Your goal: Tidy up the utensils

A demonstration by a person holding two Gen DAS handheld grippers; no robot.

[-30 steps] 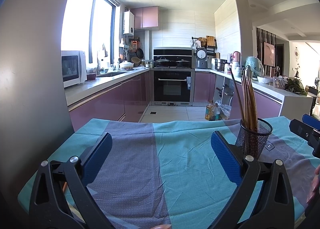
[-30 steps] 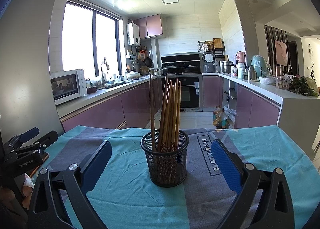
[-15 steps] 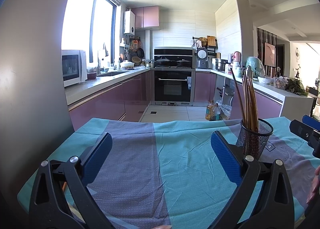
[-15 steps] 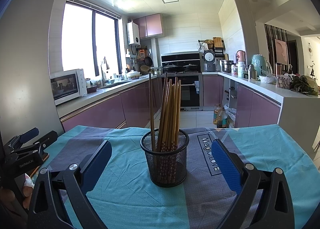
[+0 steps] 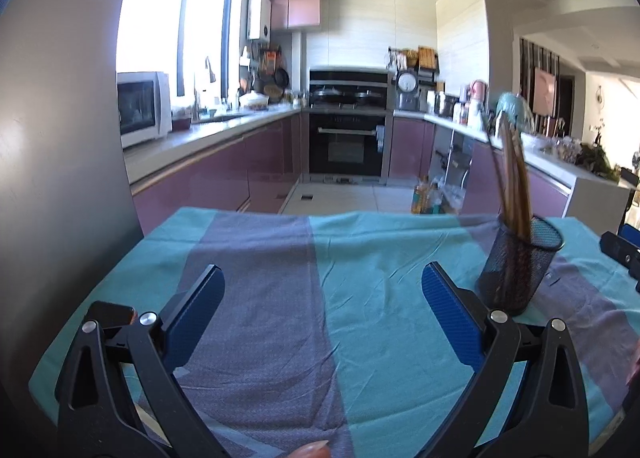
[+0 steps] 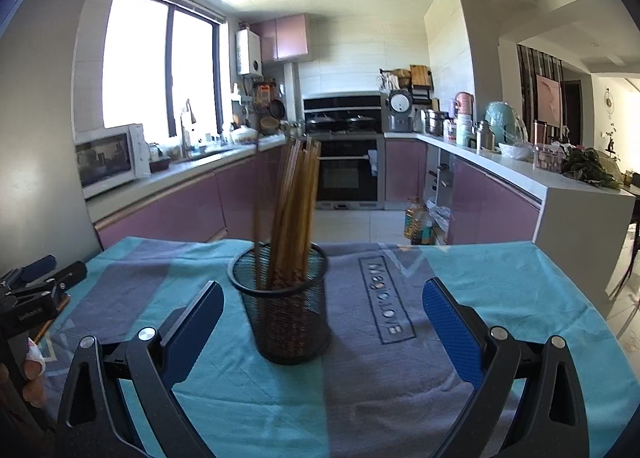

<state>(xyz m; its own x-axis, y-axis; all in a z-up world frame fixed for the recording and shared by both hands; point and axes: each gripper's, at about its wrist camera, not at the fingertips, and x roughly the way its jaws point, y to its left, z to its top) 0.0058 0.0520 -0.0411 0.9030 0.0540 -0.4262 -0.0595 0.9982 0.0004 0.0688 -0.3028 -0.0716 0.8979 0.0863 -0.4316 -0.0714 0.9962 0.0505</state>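
Kitchen setting, purple cabinets and an oven behind; work surface is a desk (image 6: 500, 278) covered by a teal and grey cloth (image 6: 380, 378).

Task item: a bundle of wooden chopsticks (image 6: 294, 209) stands in a black mesh holder (image 6: 286, 314) on the grey band of the cloth, beside the printed lettering. The sticks lean slightly and are fanned unevenly, one dark stick apart from the rest at the left. Holder and sticks are blurred in both views, so their count cannot be told.

Right gripper (image 6: 322, 304): jaws spread wide, nothing between them, positioned near the holder, which sits left of the centre line between the fingers. No contact visible.

Left gripper (image 5: 322, 292): jaws likewise spread, empty, over bare cloth. From that view the holder (image 5: 518, 264) stands to the right, beyond the right fingertip.

Assessment: every utensil visible is already in the holder; no loose utensils show on the cloth. The task appears either near its end or not yet begun; the pictures do not settle which. Tidying the splayed sticks may remain.
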